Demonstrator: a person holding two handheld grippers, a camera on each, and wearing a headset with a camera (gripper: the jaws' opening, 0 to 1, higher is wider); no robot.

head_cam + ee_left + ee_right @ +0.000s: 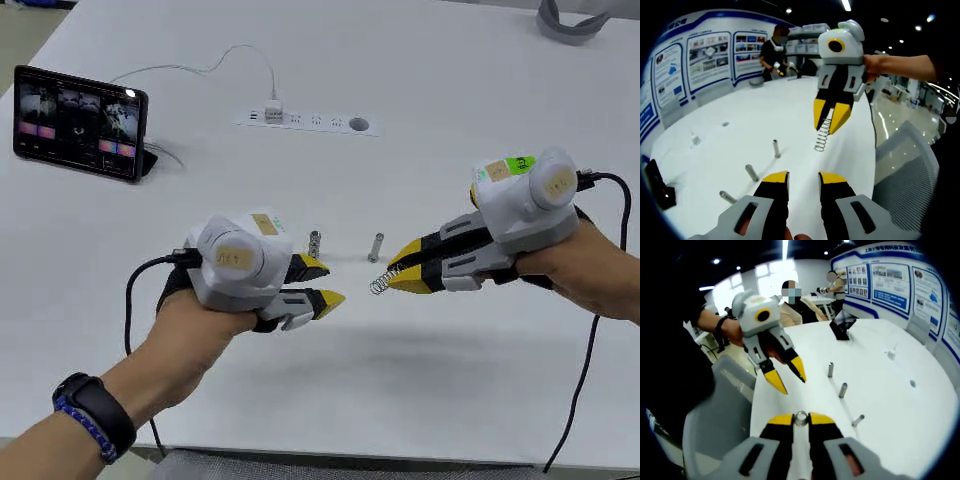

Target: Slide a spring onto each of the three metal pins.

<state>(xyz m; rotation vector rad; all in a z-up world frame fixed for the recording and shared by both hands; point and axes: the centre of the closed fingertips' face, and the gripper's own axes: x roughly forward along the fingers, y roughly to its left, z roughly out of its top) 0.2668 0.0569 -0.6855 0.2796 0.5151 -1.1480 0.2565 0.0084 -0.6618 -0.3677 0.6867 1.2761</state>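
Open table [420,180] around metal pins [751,172]

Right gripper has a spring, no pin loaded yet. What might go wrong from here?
1. The spring is pinched at one end by the right gripper; its free end hangs loose and may miss or snag on a pin top.
2. The pins sit on the bare table with no visible holder, so a sideways push may topple one; the left gripper is open, steadying nothing.
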